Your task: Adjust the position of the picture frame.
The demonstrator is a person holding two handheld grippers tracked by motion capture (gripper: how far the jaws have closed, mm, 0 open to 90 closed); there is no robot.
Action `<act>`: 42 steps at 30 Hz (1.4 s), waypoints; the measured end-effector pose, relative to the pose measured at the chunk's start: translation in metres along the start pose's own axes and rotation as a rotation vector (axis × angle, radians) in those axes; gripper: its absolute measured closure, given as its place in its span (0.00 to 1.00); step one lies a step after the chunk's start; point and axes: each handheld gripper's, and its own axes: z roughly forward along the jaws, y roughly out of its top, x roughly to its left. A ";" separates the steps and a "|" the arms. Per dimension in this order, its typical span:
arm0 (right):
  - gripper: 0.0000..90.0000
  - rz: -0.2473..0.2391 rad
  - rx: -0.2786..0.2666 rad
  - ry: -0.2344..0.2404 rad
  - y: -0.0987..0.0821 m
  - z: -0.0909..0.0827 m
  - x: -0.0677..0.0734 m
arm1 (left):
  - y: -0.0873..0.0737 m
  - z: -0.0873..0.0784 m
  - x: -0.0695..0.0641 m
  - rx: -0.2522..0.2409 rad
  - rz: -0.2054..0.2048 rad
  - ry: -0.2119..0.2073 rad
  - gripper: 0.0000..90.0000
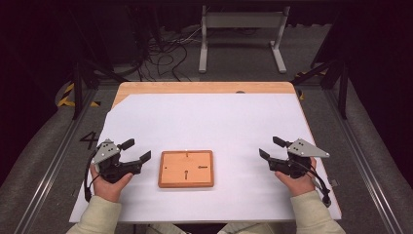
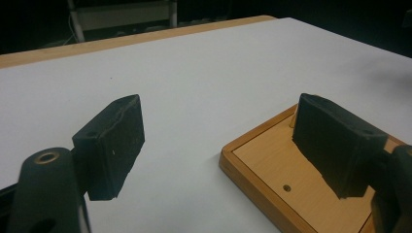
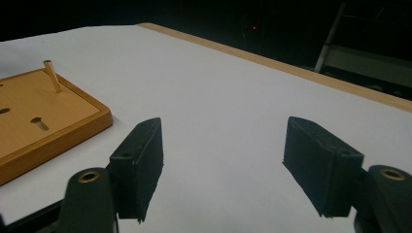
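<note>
A flat wooden board [image 1: 186, 168] with a raised rim and a few small holes lies on the white sheet near the table's front. A thin wooden peg [image 3: 51, 75] stands upright at its far edge. My left gripper [image 1: 137, 150] rests to the board's left, held in a hand, jaws wide apart with nothing between them; the board's corner [image 2: 272, 165] lies just past its right jaw. My right gripper [image 1: 272, 147] sits to the board's right, open and empty, with the board [image 3: 43, 116] off to its left.
A white sheet [image 1: 204, 122] covers most of the wooden table [image 1: 204, 87]. Beyond the far edge stand a metal frame [image 1: 241, 29] and loose cables [image 1: 165, 53] on the floor. Dark stands flank the table on both sides.
</note>
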 end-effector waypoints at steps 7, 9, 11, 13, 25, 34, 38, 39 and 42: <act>0.35 0.005 -0.002 0.006 0.000 0.000 0.000 | 0.000 0.000 -0.001 0.007 0.008 0.004 0.22; 0.34 0.003 -0.001 0.005 0.000 0.000 0.000 | 0.000 0.001 -0.001 0.008 0.009 0.003 0.22; 0.34 0.004 -0.002 0.001 0.000 0.000 -0.001 | 0.000 0.000 -0.001 0.004 0.016 0.006 0.22; 0.34 0.005 -0.003 0.000 0.000 0.000 -0.001 | 0.000 0.000 -0.002 0.006 0.016 0.005 0.22; 0.34 0.016 -0.005 0.007 0.000 0.000 -0.002 | 0.000 0.001 -0.002 0.003 0.016 0.007 0.22; 0.34 0.021 -0.002 0.013 0.001 0.000 -0.002 | 0.000 0.002 -0.002 0.014 0.014 0.009 0.22; 0.35 0.026 -0.001 0.018 0.001 0.000 -0.002 | -0.003 0.009 -0.003 0.099 0.032 0.041 0.33; 0.36 0.029 0.000 0.022 0.000 0.000 -0.002 | -0.004 0.011 -0.002 0.134 0.034 0.047 0.37; 0.37 0.031 0.012 0.030 0.000 0.000 -0.003 | -0.005 0.016 0.000 0.191 0.031 0.032 0.51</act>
